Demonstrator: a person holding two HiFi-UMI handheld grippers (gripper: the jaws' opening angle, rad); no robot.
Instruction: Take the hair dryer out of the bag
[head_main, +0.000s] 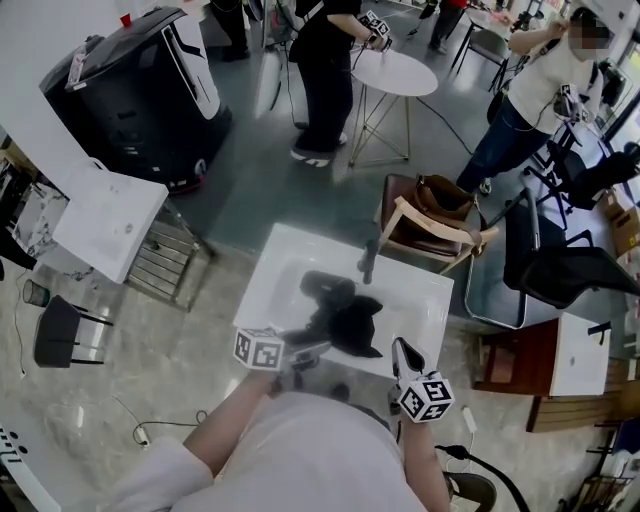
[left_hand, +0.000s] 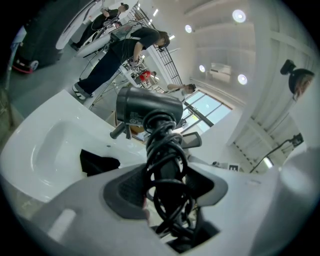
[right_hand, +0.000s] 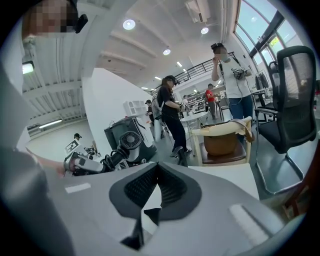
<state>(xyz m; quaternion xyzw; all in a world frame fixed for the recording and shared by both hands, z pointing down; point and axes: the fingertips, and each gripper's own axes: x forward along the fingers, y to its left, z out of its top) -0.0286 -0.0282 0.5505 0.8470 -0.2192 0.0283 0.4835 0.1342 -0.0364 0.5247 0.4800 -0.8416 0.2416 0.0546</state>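
Left claw (left_hand: 167, 189) is clamping the hair dryer (left_hand: 150, 107) by its handle, barrel raised clear of the white table (left_hand: 45, 145). The cord (left_hand: 167, 165) is wound round that handle, so gripping there is probably keeping the bundle from spilling.

The black bag (left_hand: 97, 162) is lying limp on the table, apart from the dryer. Judging by that, the dryer is out.

Right claw (right_hand: 157, 175) is sitting with its jaws together. A dark sliver is showing under the pads; can't tell whether it is fabric.

Head view is merging dryer and bag into one dark mass, while the left gripper view is separating them. Right gripper view is adding the dryer's round rear grille (right_hand: 131, 140), side-on, off to its left.
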